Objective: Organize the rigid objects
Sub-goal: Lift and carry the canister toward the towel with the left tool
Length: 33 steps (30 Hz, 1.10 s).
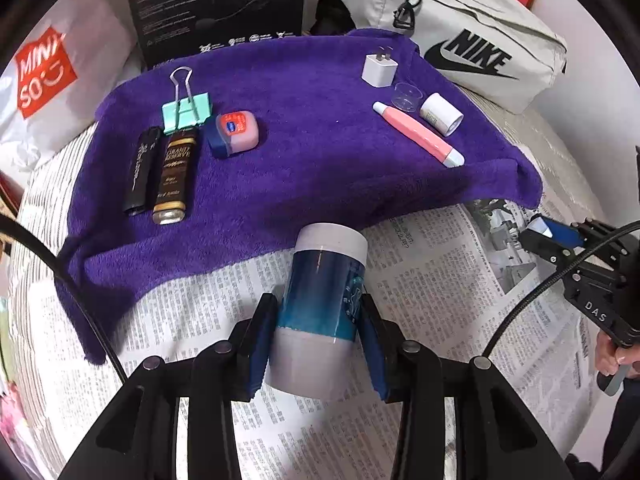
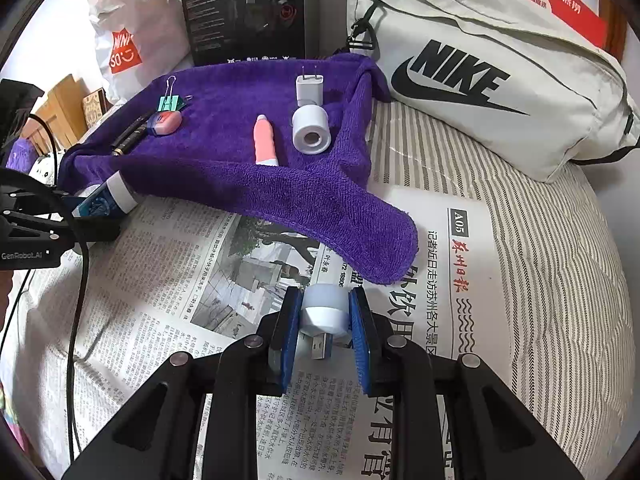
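Note:
My left gripper point(image 1: 318, 320) is shut on a blue and white cylindrical bottle point(image 1: 324, 276), held over the newspaper at the near edge of the purple towel point(image 1: 312, 120). My right gripper point(image 2: 325, 312) is shut on a small white USB night light point(image 2: 323, 304), its plug pointing back at the camera. On the towel's left side lie a green binder clip point(image 1: 186, 110), a small Vaseline jar point(image 1: 234, 134), a black lighter point(image 1: 140, 170) and a brown tube point(image 1: 176, 176). On its right are a white charger point(image 1: 380, 68), a pink tube point(image 1: 418, 134), a small white bottle point(image 1: 440, 114) and a clear cap point(image 1: 408, 96).
Newspaper point(image 2: 200, 300) covers striped bedding point(image 2: 540, 260) in front of the towel. Behind the towel stand a black headset box point(image 1: 220, 0), a white Miniso bag point(image 1: 44, 72) and a grey Nike bag point(image 2: 480, 72). A black cable point(image 2: 76, 320) hangs at the left.

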Motion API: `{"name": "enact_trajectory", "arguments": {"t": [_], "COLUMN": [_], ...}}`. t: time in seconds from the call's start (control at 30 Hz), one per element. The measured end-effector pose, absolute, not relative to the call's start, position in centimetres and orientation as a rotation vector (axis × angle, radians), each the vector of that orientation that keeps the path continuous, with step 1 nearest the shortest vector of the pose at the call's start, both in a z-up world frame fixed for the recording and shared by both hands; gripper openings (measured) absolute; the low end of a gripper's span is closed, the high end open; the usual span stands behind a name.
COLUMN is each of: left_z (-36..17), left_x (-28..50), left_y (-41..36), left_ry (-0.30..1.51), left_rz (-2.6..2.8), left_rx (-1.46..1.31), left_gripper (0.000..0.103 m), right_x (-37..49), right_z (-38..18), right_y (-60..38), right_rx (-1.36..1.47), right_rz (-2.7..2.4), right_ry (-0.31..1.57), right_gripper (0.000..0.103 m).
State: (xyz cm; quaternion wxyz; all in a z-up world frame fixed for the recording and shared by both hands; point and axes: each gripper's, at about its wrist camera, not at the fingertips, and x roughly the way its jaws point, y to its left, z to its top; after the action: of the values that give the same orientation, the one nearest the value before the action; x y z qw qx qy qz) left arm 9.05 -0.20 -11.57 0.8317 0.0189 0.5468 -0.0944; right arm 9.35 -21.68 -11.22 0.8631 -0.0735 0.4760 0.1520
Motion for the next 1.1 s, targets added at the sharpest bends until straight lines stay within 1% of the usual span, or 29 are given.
{"name": "enact_trajectory", "arguments": {"t": [0.2,0.47,0.8,0.9,1.1], "left_z": [-11.0,-10.7,-11.7,-11.7,-11.5], "left_x": [8.1,8.0,9.7,9.7,9.6], "left_y": [0.9,0.8,-1.1,-1.4,-0.9], "left_ry": [1.158,1.149,1.162,1.157,1.156], "left_rz": [-0.218,-0.239,-0.23,-0.234,-0.238], "left_rx": [-0.029,-0.035,0.056,0.091,0.059], "left_gripper": [0.038,0.036,0.036,0.034,0.034], "right_x": [9.4,9.2,9.3,9.3,9.3], "right_z": [-10.9,-10.2,-11.0,-11.1,-11.0], "right_y": [-21.2,-20.4,-20.5,-20.4,-20.4], "right_rx": [-0.138,-0.144,-0.143,-0.143,-0.144], "right_rz": [0.345,0.371,0.37,0.369,0.368], "right_ry": [1.029,1.019,1.049,1.045,1.045], "right_gripper": [0.024,0.024,0.024,0.024,0.024]}}
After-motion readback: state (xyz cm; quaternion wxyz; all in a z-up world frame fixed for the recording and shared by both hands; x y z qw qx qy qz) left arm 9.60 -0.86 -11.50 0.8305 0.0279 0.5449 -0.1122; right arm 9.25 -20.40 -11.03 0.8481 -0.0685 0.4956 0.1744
